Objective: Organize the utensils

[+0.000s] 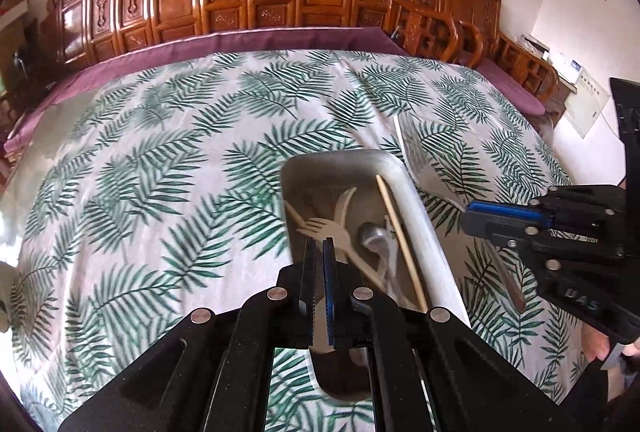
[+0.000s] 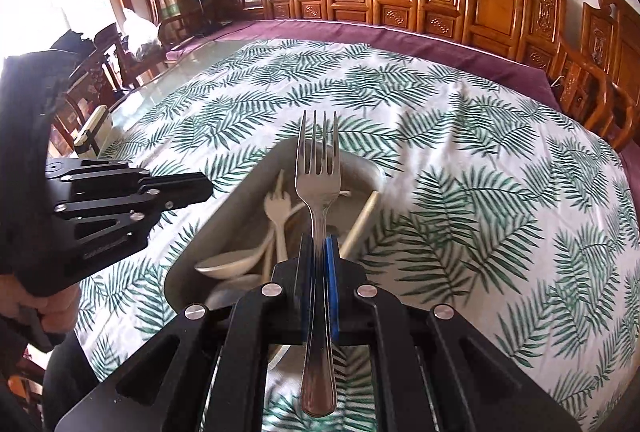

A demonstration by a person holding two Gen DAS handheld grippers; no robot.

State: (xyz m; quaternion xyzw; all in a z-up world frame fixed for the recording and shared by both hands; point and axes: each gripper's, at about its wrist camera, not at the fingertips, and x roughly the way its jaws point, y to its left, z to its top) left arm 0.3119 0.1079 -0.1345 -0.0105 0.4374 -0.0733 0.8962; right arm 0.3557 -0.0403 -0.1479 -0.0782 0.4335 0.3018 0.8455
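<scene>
With the right gripper (image 2: 319, 252) clamped on the metal fork (image 2: 318, 191) above the tray (image 2: 224, 207) at frame centre, lower it flat among the utensils, while the left gripper (image 1: 319, 256), seemingly closed and empty, stays clear

One metal tray (image 2: 240, 207); one steel fork (image 2: 318, 183); one white spoon (image 2: 228, 266); one pale wooden fork (image 2: 276, 209); two grippers (image 2: 320, 252) (image 1: 319, 252).

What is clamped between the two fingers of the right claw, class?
A metal fork, gripped by its neck between the right claw fingers, tines forward over the metal tray of utensils. The right wrist view shows this.
</scene>
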